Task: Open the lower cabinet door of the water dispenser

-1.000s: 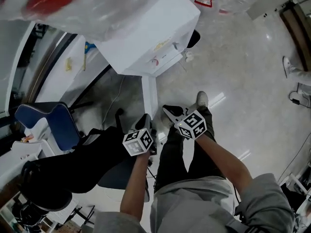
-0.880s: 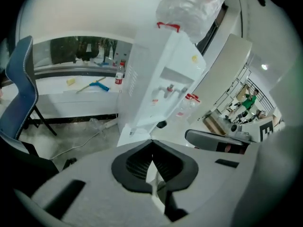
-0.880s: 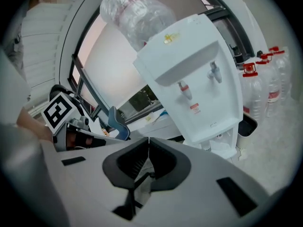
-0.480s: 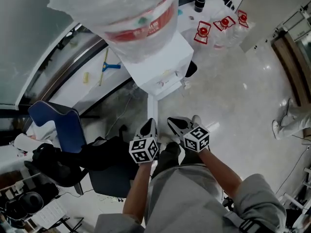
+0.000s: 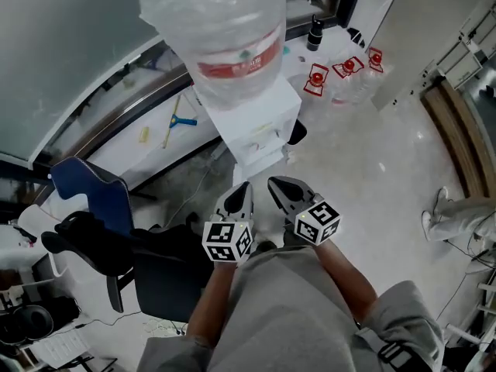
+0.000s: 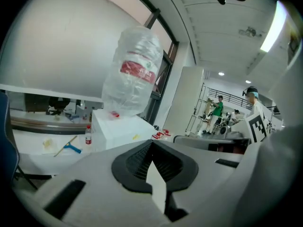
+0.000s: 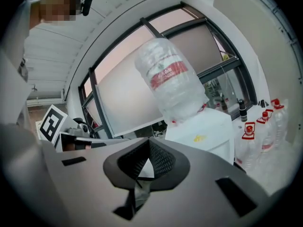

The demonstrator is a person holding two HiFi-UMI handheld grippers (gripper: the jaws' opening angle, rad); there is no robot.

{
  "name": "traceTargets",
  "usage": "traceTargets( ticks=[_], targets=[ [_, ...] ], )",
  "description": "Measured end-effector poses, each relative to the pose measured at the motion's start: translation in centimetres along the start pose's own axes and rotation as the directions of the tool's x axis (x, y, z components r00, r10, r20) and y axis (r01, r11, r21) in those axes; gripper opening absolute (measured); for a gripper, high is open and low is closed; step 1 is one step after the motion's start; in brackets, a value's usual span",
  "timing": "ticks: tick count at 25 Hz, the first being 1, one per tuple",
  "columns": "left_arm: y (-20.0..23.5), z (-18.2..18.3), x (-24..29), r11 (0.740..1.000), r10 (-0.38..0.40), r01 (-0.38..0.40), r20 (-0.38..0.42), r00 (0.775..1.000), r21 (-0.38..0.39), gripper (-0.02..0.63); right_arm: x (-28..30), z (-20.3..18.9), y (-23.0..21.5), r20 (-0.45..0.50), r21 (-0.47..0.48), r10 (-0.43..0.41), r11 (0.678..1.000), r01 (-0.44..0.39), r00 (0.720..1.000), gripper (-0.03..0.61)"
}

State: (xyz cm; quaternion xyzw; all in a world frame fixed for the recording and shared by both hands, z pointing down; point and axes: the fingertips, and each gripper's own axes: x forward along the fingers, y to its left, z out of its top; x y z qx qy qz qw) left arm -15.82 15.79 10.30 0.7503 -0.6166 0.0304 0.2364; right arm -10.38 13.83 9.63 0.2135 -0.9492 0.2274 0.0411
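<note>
The white water dispenser (image 5: 256, 130) stands ahead of me with a large clear bottle (image 5: 221, 29) upside down on top. From this steep view I cannot make out its lower cabinet door. My left gripper (image 5: 240, 194) and right gripper (image 5: 279, 188) are held side by side in front of my body, short of the dispenser and touching nothing. Both are shut and empty. In the left gripper view the dispenser (image 6: 118, 129) and bottle (image 6: 133, 74) stand beyond the shut jaws. In the right gripper view the dispenser (image 7: 206, 129) and bottle (image 7: 173, 82) show the same way.
A blue chair (image 5: 89, 196) and a black seat with dark cloth (image 5: 101, 246) stand to the left. Several red-capped water bottles (image 5: 341, 72) stand on the floor beyond the dispenser. A blue squeegee (image 5: 182, 121) lies on the window ledge. A person's leg (image 5: 457, 215) shows at right.
Both grippers have risen together, still shut and side by side. The view has lifted too, so the dispenser looks smaller and its whole bottle now shows.
</note>
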Motion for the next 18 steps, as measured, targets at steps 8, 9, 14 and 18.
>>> traceTargets(
  ticks=[8, 9, 14, 18],
  targets=[
    [-1.9, 3.3, -2.0, 0.997, -0.081, 0.079, 0.086, 0.993, 0.022, 0.008, -1.8, 2.6, 2.0, 0.087, -0.017, -0.017, 1.000, 0.019, 0.996, 0.011],
    [-2.0, 3.4, -2.0, 0.996, -0.082, 0.080, 0.092, 0.992, 0.025, 0.008, -1.9, 2.7, 2.0, 0.098, -0.018, -0.017, 1.000, 0.019, 0.995, 0.011],
    [-2.3, 4.4, -1.8, 0.996, -0.085, 0.080, 0.111, 0.990, 0.051, 0.008, -1.5, 3.3, 1.8, 0.111, -0.023, -0.019, 0.999, 0.022, 0.994, 0.011],
    [-2.1, 5.4, -1.1, 0.994, -0.089, 0.083, 0.099, 0.991, 0.065, 0.008, -0.3, 4.5, 1.8, 0.097, -0.036, -0.013, 0.999, 0.017, 0.995, 0.011]
  ],
)
